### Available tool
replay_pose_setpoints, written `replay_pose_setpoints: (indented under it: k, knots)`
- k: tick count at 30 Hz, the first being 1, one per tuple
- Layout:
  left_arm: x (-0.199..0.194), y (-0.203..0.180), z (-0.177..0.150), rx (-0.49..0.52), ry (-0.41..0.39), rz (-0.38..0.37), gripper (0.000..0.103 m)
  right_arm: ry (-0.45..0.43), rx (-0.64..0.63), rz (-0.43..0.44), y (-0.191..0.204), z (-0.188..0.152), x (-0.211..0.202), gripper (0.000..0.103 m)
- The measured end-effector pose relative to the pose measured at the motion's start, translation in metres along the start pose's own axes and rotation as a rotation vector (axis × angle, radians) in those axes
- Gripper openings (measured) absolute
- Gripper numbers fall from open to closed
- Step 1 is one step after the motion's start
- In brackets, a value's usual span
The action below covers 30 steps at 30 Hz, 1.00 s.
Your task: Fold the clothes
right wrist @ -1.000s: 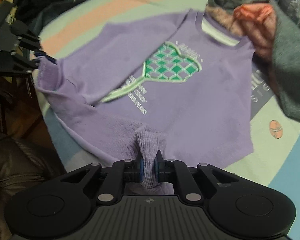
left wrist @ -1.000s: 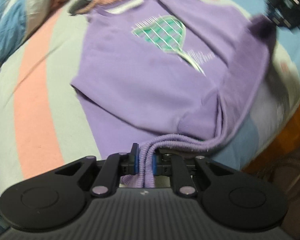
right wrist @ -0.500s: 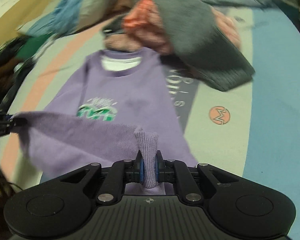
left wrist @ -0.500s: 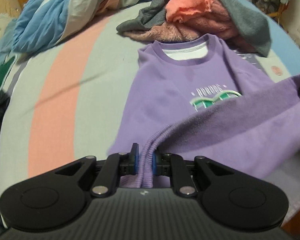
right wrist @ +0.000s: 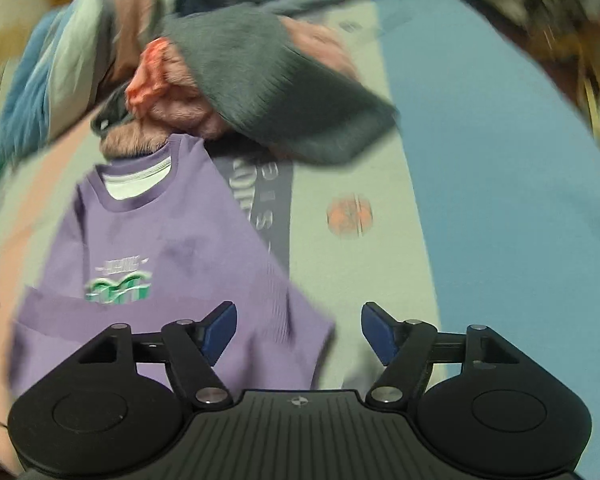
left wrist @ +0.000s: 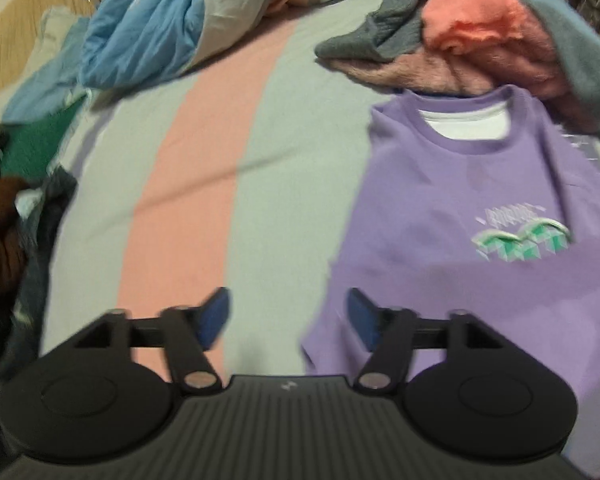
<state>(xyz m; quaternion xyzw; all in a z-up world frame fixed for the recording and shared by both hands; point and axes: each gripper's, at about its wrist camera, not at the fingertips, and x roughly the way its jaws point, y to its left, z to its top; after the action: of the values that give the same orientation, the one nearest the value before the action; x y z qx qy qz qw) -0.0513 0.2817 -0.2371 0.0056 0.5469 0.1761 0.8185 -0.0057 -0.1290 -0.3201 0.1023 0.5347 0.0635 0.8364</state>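
A purple sweatshirt (left wrist: 480,208) lies face up on a striped bed (left wrist: 204,184), its collar pointing away towards a heap of grey, coral and pink clothes (left wrist: 492,40), which touches the collar. The lower part of the sweatshirt appears folded up over its front, the folded edge running across just below the green chest print (left wrist: 520,240). The left gripper (left wrist: 288,316) hangs over the near left corner of the sweatshirt with its fingers (left wrist: 216,312) wide apart and nothing between them; they have just been opening. The right gripper (right wrist: 298,330) sits over the near right corner (right wrist: 300,340), its fingers (right wrist: 376,332) likewise spread and empty, also just opened. Both grippers tilt steeply down towards the bed, side by side, one at each lower corner. What could go wrong from here, judging by how the cloth lies: the fresh fold is loose and unpressed, so it may slip back or bunch when the fingers next dip in, and a finger could catch only the top layer or pinch the bedsheet with it, dragging the fold askew. The near right corner looks rumpled rather than flat, which could leave the finished fold lopsided. The heap against the collar could snag the sweatshirt if it is pushed further away. Both views are blurred, so fine edges are hard to judge.
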Motion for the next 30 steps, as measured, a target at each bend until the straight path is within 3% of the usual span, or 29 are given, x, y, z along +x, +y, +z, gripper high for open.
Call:
replay_pose_setpoints:
  k: [2,4,7,8,10,12,16,18,21,24,28,30]
  knots:
    - [-0.014,-0.014,-0.019,0.016,-0.002,-0.069,0.078,0.006,-0.013,0.002,0.007,-0.017,-0.015,0.068]
    - [-0.025,-0.033,-0.037,0.058,-0.005,-0.140,0.086,-0.012,-0.079,0.027,0.022,-0.035,-0.032,0.068]
    - [-0.018,-0.077,-0.055,0.202,0.010,-0.232,0.093,-0.020,-0.248,0.189,0.060,-0.053,-0.039,0.075]
    - [-0.011,-0.089,-0.059,0.243,0.024,-0.229,0.093,-0.003,-0.299,0.234,0.071,-0.057,-0.035,0.075]
    - [0.008,-0.103,-0.065,0.287,0.066,-0.199,0.097,0.047,-0.328,0.215,0.080,-0.058,-0.010,0.075]
    - [0.031,-0.099,-0.066,0.261,0.122,-0.174,0.103,0.088,-0.342,0.176,0.081,-0.058,0.014,0.075]
    - [0.054,-0.079,-0.074,0.183,0.195,-0.223,0.103,0.222,-0.360,0.062,0.053,-0.068,0.049,0.069]
    - [0.059,-0.070,-0.079,0.158,0.214,-0.248,0.103,0.218,-0.425,0.067,0.053,-0.074,0.044,0.069]
    - [0.049,-0.067,-0.084,0.151,0.206,-0.214,0.103,0.232,-0.453,0.045,0.057,-0.074,0.036,0.069]
    - [0.037,-0.057,-0.092,0.115,0.187,-0.165,0.103,0.185,-0.374,0.027,0.052,-0.068,0.015,0.071]
    - [0.022,-0.025,-0.095,-0.054,0.160,-0.169,0.103,0.109,-0.232,0.026,0.029,-0.060,-0.009,0.082]
    - [0.014,-0.008,-0.090,-0.130,0.127,-0.172,0.103,0.084,-0.143,0.037,0.014,-0.053,-0.015,0.083]
